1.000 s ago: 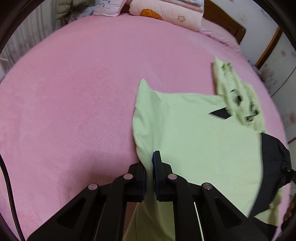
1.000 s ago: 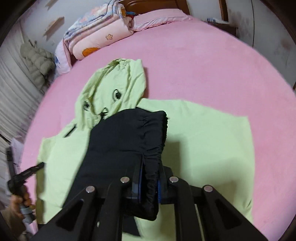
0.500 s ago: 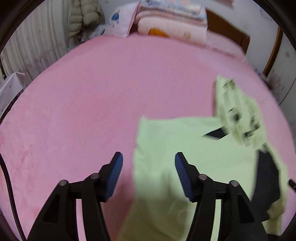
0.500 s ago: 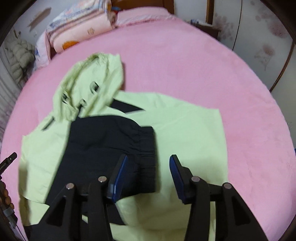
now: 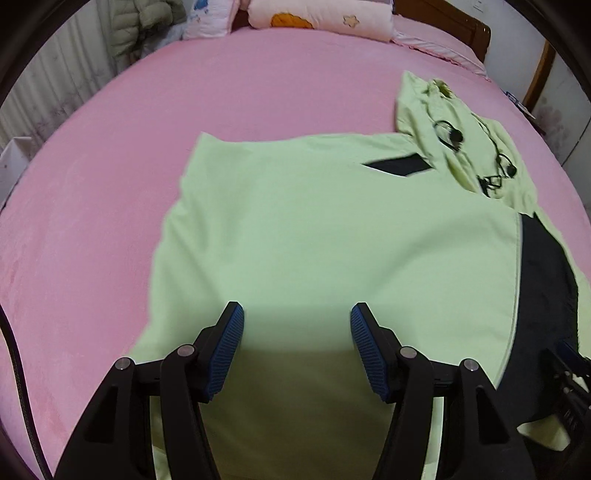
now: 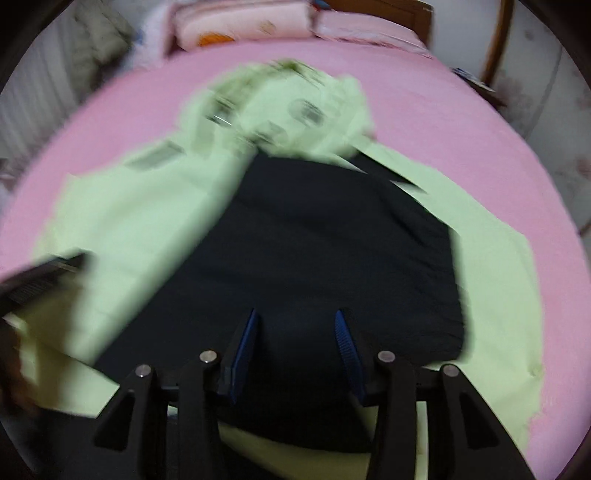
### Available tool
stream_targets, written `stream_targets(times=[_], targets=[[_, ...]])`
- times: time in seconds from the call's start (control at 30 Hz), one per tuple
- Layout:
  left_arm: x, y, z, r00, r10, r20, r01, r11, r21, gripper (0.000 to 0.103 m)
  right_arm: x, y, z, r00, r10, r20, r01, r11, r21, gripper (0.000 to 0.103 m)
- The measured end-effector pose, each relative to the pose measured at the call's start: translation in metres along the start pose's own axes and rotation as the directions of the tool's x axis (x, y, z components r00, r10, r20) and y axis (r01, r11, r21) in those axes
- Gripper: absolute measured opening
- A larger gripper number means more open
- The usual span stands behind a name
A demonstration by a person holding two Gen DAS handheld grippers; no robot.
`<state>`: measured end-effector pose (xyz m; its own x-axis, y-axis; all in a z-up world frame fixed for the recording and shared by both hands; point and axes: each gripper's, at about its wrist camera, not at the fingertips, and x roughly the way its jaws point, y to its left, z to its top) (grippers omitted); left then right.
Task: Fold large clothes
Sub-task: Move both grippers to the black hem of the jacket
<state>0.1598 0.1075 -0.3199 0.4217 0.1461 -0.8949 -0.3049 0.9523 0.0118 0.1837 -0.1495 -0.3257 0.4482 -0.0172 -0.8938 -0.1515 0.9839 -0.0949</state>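
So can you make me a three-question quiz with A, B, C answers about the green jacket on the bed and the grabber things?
1. Where does the hood of the green jacket lie?
A. at the end nearest the pillows
B. under the left gripper
C. off the bed

2. What colour is the bed cover?
A. blue
B. pink
C. white

3. How is the left gripper?
A. shut on a sleeve
B. shut on the hood
C. open, holding nothing

Answers:
1. A, the hood points toward the pillows at the headboard.
2. B, the cover is pink all round the jacket.
3. C, its blue pads stand apart above the flat green cloth.
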Motion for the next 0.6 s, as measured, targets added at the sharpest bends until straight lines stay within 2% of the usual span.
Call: stream_targets(times=[0.03,0.07,0.13,0.27,0.37,0.43,0.5,0.6], targets=[[-0.001,0.003,0.001,1.0,0.015,0.002,-0.015,1.0,0.014,0.06,0.0,-0.01,-0.006,1.0,0.01,0.004,-0.01,1.0,0.011,0.04],[-0.001,0.007,0.002,1.0,0.02,0.001,-0.02,1.0,0.022,0.06,-0.002,-0.021,-0.01,0.999,0.032,0.008,-0.033,0.999,0.019,0.027],[-0.003,0.01,0.004,1.0,0.017,-0.007,-0.016,0.999,0.027,0.06,-0.006,-0.028,-0.013,0.999,0.035,-0.001,-0.035,0.999,0.001,0.018],[-0.01,0.015,0.013,1.0,0.008,-0.025,-0.008,1.0,0.014,0.06,-0.016,-0.026,-0.01,0.999,0.045,-0.018,-0.045,0.999,-0.001,0.02],[-0.025,0.018,0.02,1.0,-0.008,-0.027,0.008,1.0,-0.018,0.06,-0.033,-0.03,-0.001,0.997,0.081,-0.005,-0.081,0.996,0.048,0.021],[-0.042,0.017,0.022,0.999,-0.02,-0.025,0.019,0.999,-0.03,0.064,-0.05,-0.034,0.006,0.993,0.114,0.014,-0.115,0.99,0.084,0.021],[-0.058,0.014,0.023,1.0,-0.024,-0.018,0.023,0.999,-0.035,0.076,-0.061,-0.037,0.014,0.992,0.123,0.024,-0.125,0.988,0.096,0.021],[-0.09,0.013,0.024,0.999,-0.037,-0.01,0.037,0.998,-0.041,0.083,-0.087,-0.041,0.022,0.989,0.141,0.037,-0.144,0.985,0.093,0.024]])
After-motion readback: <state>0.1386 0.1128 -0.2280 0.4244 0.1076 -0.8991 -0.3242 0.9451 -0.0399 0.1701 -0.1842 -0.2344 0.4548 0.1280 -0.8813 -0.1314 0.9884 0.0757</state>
